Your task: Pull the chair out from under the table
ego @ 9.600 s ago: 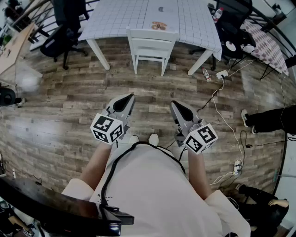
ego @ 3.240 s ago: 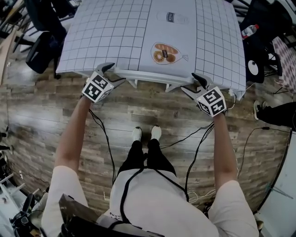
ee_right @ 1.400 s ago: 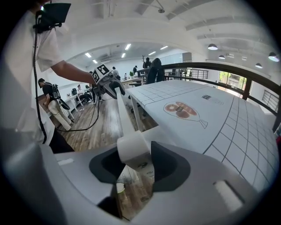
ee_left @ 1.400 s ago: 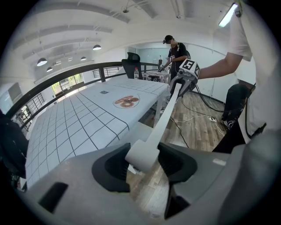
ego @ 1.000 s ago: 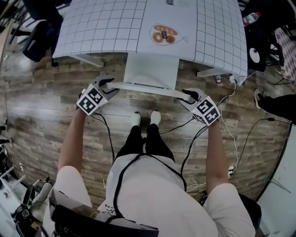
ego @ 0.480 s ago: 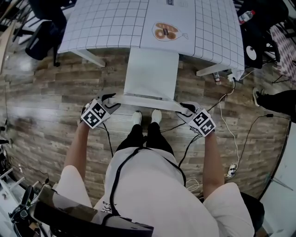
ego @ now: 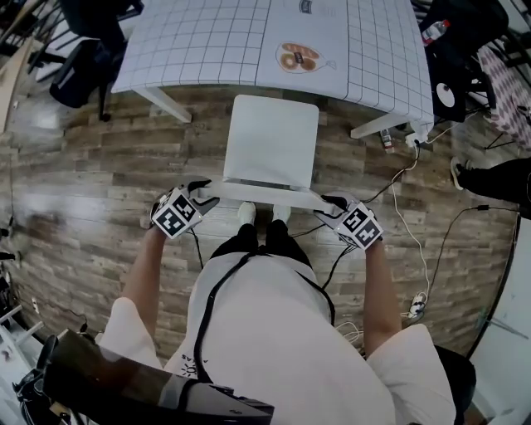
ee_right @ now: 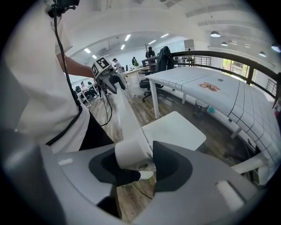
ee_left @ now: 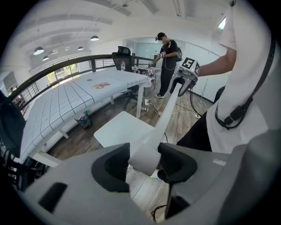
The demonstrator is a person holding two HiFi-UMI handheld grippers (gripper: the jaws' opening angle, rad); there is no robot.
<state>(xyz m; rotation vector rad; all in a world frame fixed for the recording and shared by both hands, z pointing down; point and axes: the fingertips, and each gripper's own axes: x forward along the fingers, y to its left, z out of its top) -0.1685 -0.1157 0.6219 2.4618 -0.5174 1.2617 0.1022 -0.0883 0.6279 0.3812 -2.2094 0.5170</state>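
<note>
Chair (ego: 270, 141) stands clear of the table (ego: 207, 41) — its whole seat shows over the floor, front edge near the table's edge. Left gripper (ego: 202, 191) and right gripper (ego: 333, 201) each pinch one end of the top rail (ego: 265, 195). The pull looks done or nearly so; only letting go seems left. The table has a food print (ego: 299, 57) and a small label (ego: 306, 8) — neither is legible.
</note>
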